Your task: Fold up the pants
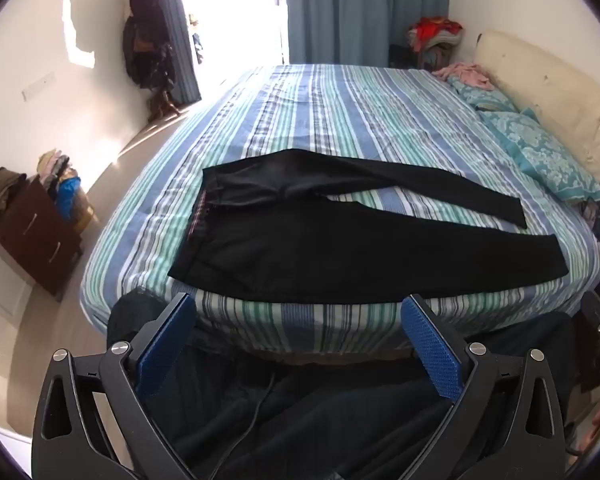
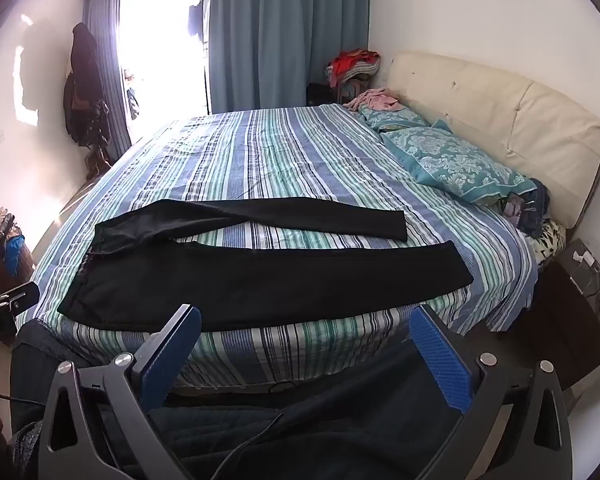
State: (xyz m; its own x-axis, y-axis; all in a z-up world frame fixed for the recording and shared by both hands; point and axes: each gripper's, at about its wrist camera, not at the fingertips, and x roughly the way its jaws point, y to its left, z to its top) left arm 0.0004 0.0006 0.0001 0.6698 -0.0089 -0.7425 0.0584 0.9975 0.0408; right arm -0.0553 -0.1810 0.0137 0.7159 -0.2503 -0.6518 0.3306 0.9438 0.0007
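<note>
The black fabric pants (image 1: pixel 320 248) lie flat near the striped blue-green bed's (image 1: pixel 340 120) near edge, waistband left, 2 legs splayed right. The left gripper (image 1: pixel 298 334) and right gripper (image 2: pixel 306 344) hover spread wide, empty.

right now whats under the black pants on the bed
The black pants lie flat on the striped bedspread, which shows all around them and in the gap between the two legs. Whatever is directly beneath the fabric is covered; no bulge suggests anything there.

Striped bed sheet (image 2: pixel 284 152), teal pillow (image 2: pixel 456 164) by cream headboard (image 2: pixel 500 108). Blue curtains (image 2: pixel 284 32), bright window (image 2: pixel 164 40), brown drawers (image 1: pixel 40 236) w/ clothes.
</note>
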